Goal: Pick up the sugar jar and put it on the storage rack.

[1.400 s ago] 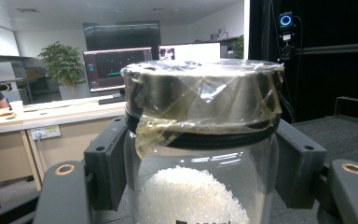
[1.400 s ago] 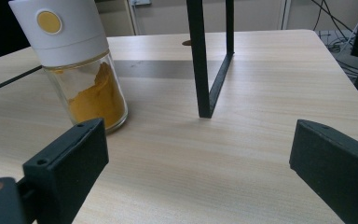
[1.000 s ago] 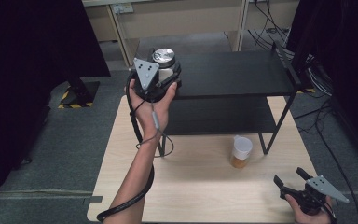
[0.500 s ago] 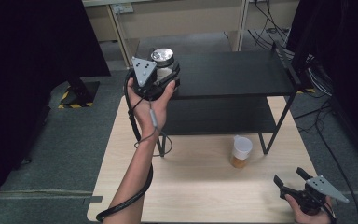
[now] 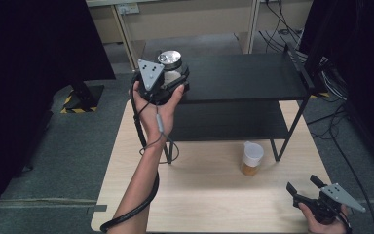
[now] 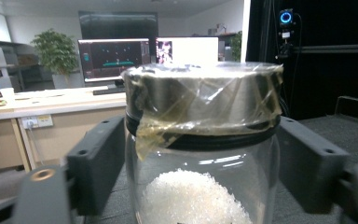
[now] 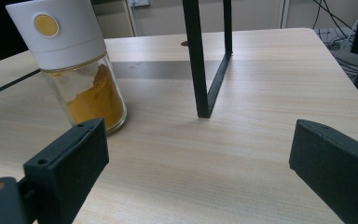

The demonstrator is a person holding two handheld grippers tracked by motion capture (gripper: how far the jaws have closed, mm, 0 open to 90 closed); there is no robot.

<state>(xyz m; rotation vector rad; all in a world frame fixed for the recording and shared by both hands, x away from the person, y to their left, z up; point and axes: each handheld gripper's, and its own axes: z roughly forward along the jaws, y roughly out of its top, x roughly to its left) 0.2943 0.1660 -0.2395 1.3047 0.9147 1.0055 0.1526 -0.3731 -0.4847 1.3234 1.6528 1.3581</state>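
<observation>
Your left hand-held gripper (image 5: 173, 80) sits at the near left corner of the black shelf's (image 5: 243, 75) flat top tier, its jaws on either side of a round clear glass jar (image 6: 203, 177); those jaws have just been opening, and in the left gripper view a narrow gap shows between each matte black pad and the glass, so the jar stands free between them; it holds coarse white granules, and its metal lid (image 6: 203, 93) is wrapped in crinkled, yellowed tape above a black ring; your right hand-held gripper (image 5: 306, 190) rests low at the near right of the pale wood-grain table (image 5: 209, 195), jaws spread wide on nothing; just ahead and to its left stands a small glass jar of orange powder (image 7: 91, 100) with a smooth white cap, near the shelf's thin black leg (image 7: 196, 60).
</observation>
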